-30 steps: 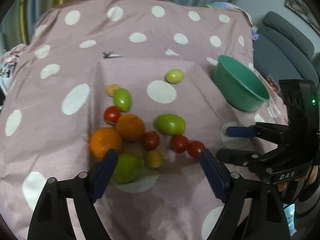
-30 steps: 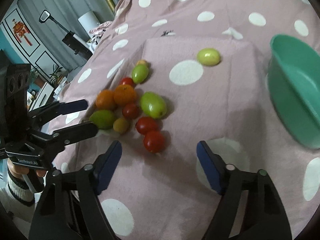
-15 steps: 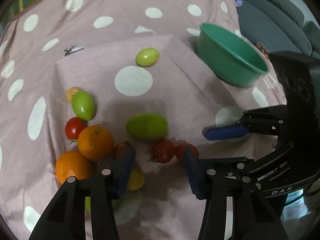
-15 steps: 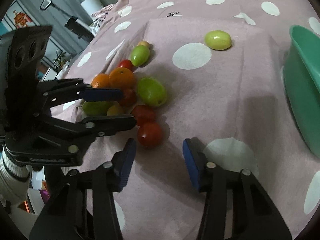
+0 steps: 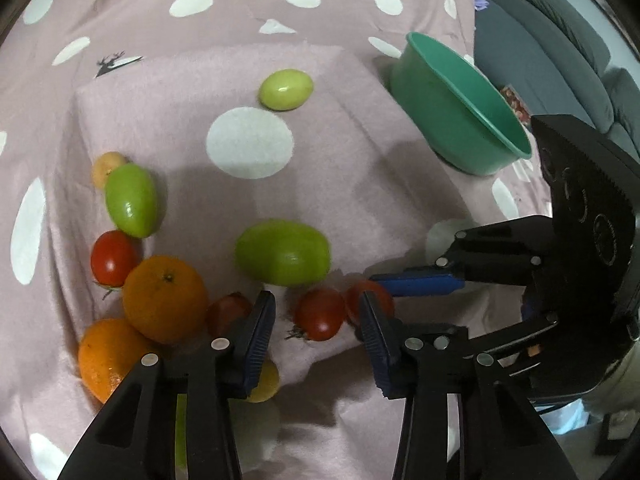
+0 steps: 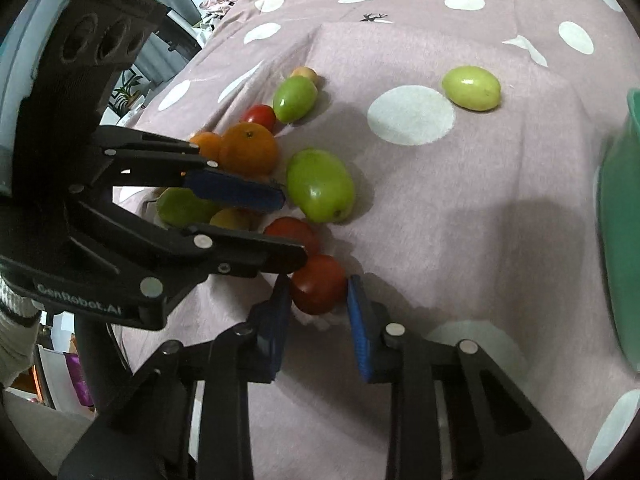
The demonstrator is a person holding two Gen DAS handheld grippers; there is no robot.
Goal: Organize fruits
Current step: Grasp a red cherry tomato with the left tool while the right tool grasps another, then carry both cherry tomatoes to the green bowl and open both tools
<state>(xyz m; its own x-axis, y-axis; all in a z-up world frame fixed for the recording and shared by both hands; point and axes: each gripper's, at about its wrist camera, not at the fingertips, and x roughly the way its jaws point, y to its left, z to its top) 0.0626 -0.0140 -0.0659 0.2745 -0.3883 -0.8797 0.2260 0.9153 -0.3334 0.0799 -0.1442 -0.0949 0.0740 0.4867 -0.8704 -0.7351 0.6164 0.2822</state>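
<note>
Nearest, right hand-held gripper (image 6: pixel 318 304): pinching a red tomato (image 6: pixel 318 285) between its blue pads; it sits on the cloth at the near edge of the pile.
Left hand-held gripper (image 5: pixel 316 328): jaws have just been closing, and a second tomato (image 5: pixel 320 313) lies between them; a gap shows on each side, so the pads do not press it.
Crossing: seen from the right wrist, the left hand-held gripper reaches in from the left, its lower finger over the second tomato, touching or just above the pinched one, I cannot tell which.
Sleeve (image 6: pixel 14 336): a knitted cuff at the left edge, behind the left tool.
Pile: two oranges (image 5: pixel 165 298) touching each other, a third tomato (image 5: pixel 114 258) beside them, a big green fruit (image 5: pixel 282 257) just past the two near tomatoes.
Farther left: a smaller green fruit (image 5: pixel 131 199) with a small yellowish one (image 5: pixel 105 165) behind it.
Cloth (image 5: pixel 360 184): pink with white dots, draped over the table.
Far middle: a pale green fruit (image 5: pixel 285 89) alone, well apart from the pile.
Far right: a green bowl (image 5: pixel 452 120), tilted at the edge of the raised part.
Beyond: a grey sofa (image 5: pixel 560 52).
</note>
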